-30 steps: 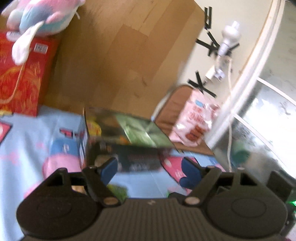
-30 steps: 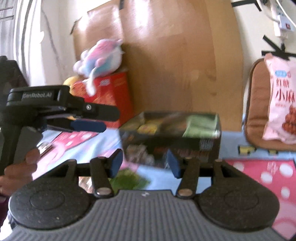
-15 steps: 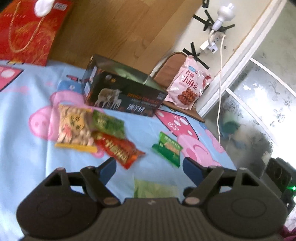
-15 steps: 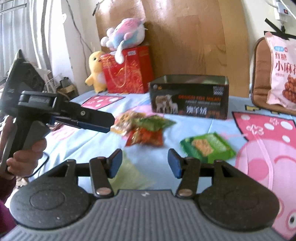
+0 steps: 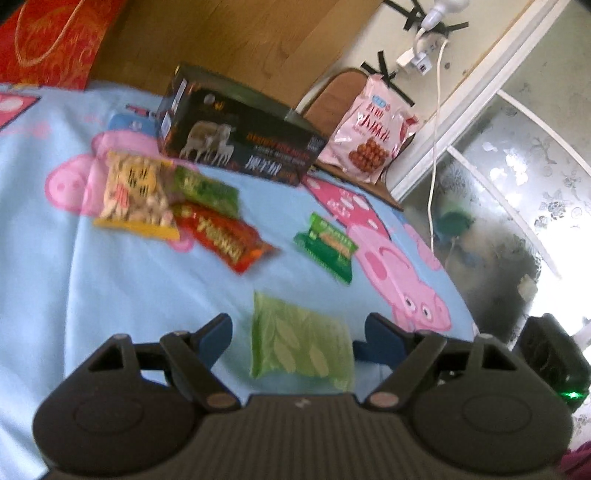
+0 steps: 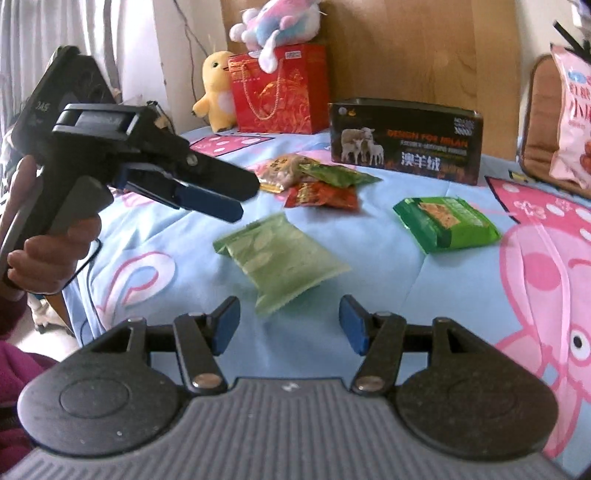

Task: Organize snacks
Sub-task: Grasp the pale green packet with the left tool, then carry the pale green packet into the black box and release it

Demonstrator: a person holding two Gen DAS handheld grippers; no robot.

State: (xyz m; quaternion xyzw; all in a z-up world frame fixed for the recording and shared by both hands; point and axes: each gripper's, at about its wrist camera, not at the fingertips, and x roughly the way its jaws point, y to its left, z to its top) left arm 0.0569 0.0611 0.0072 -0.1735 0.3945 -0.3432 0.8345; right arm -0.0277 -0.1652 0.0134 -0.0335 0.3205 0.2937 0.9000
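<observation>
From the right wrist view I see what the left wrist view cannot: the left gripper (image 6: 221,199) from the side, held by the person's left hand (image 6: 48,258) above the near-left part of the bedsheet (image 6: 369,295), fingers pointing forward and slightly down. That view also shows a yellow duck plush (image 6: 216,92), a pink-and-blue plush (image 6: 277,26) on a red gift bag (image 6: 280,92), and the open top of the black box (image 6: 406,140). The left wrist view alone shows a power strip taped to the wall (image 5: 417,59) with a white cable, and a frosted glass door (image 5: 517,203).

My left gripper (image 5: 295,332) has its jaws spread wide and empty. The pale green leaf-print packet (image 5: 299,339) lies flat on the sheet between and just ahead of the blue fingertips (image 5: 218,332); I cannot tell whether they touch it. My right gripper (image 6: 288,321) is likewise released, jaws apart, holding nothing, with the same packet (image 6: 280,254) lying just ahead of it.

Remaining snacks lie on the sheet: a yellow nut packet (image 5: 136,192), a dark green packet (image 5: 207,188) and a red packet (image 5: 229,236) overlapping in a cluster in front of the box, and a green biscuit packet (image 5: 327,245) apart to their right. A large pink snack bag (image 5: 369,129) leans on a brown cushion (image 5: 328,99) beyond the box
</observation>
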